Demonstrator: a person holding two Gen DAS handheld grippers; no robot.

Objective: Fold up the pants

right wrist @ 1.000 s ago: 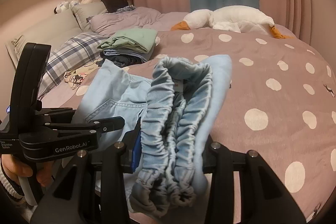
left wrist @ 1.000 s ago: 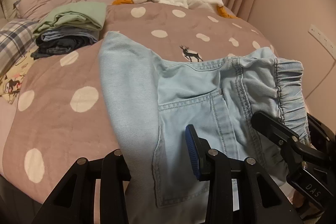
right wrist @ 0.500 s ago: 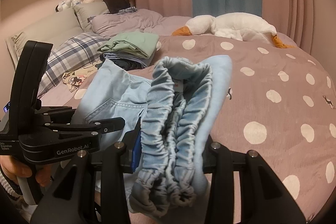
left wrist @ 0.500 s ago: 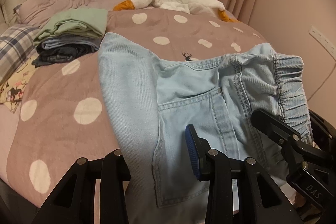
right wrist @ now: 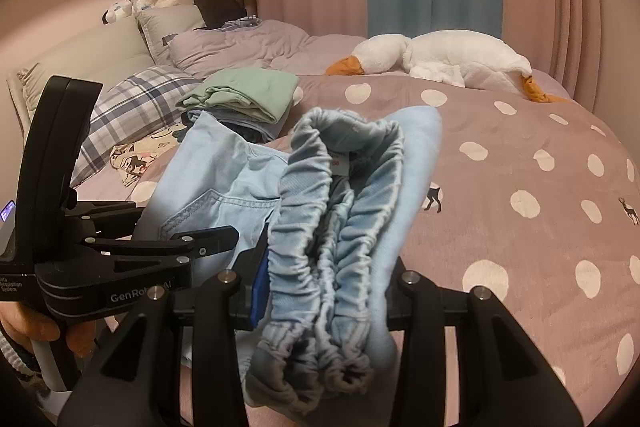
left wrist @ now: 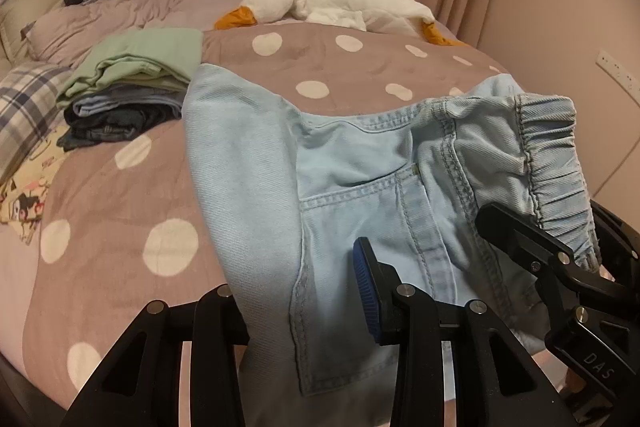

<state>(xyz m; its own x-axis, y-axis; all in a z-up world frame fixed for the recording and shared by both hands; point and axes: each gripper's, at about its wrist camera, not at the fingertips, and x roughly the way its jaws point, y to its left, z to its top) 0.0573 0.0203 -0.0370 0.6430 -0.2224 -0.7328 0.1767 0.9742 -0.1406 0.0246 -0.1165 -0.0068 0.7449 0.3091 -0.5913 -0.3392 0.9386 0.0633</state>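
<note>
Left wrist view: a stack of folded clothes (left wrist: 128, 95) is seen at left on the dotted bedspread (left wrist: 120, 211); the light blue pants (left wrist: 360, 163) are pinched by the left gripper (left wrist: 296, 311), held above the bed. At right, their elastic waistband (right wrist: 332, 227) is clamped in the right gripper (right wrist: 326, 291).

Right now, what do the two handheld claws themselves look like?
Both are matte black plastic with silver screw heads. The left claw has triangular cut-out finger frames and a ribbed blue pad. The right claw matches, with a blue pad edge. Seen from the right wrist, the left unit's body carries white "GenRobot.AI" lettering; the right unit's body reads "DAS".
</note>
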